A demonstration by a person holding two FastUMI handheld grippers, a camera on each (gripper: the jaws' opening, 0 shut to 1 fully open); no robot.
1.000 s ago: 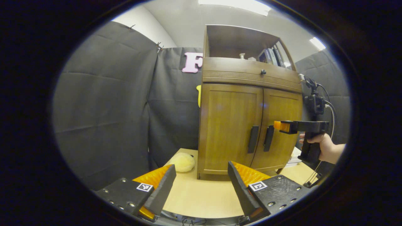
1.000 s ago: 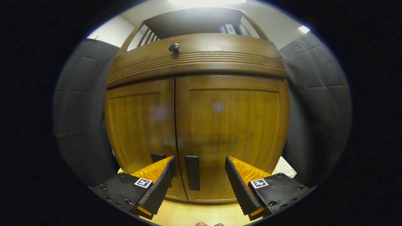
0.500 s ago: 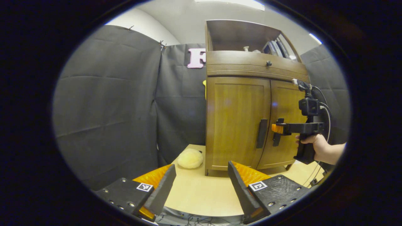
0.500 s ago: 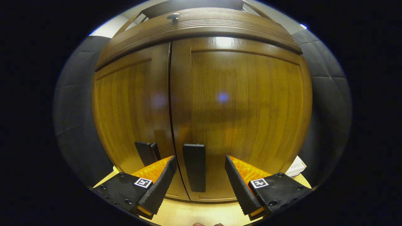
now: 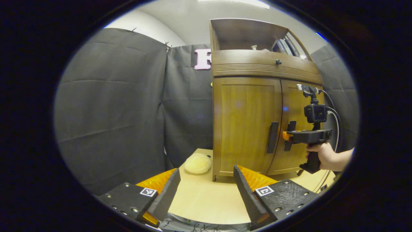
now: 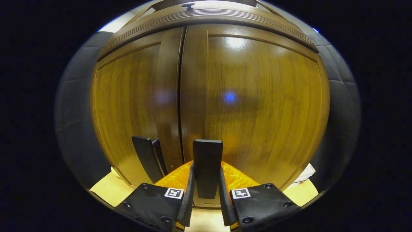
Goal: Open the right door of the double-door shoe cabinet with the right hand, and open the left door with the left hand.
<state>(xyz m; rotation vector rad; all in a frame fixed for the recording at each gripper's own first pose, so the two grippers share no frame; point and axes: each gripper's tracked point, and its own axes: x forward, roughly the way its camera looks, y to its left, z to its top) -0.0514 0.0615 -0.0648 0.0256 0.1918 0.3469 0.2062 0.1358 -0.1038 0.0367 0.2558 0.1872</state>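
A brown wooden shoe cabinet (image 5: 246, 125) stands on a light table (image 5: 199, 196), both doors shut. Each door carries a dark upright handle beside the centre seam: the left door handle (image 5: 273, 137) and the right door handle (image 6: 207, 167). In the right gripper view, my right gripper (image 6: 206, 185) is shut on the right door handle, one finger on each side of it; the left door handle (image 6: 146, 158) stands just to its left. The left gripper view has my right gripper (image 5: 286, 136) farther off at that handle, held by a hand (image 5: 322, 154). My left gripper (image 5: 206, 190) hangs open over the table, well short of the cabinet.
A pale fluffy ball (image 5: 197, 163) lies on the table at the cabinet's left foot. Above the doors is a drawer with a small knob (image 5: 278, 61), and an open shelf holding books (image 5: 283, 46). Some papers (image 6: 302, 174) lie right of the cabinet. Black cloth walls surround the booth.
My right gripper moved in to the right door handle and shut on it. My left gripper drifted, so the cabinet sits farther off and more to the right in its view.
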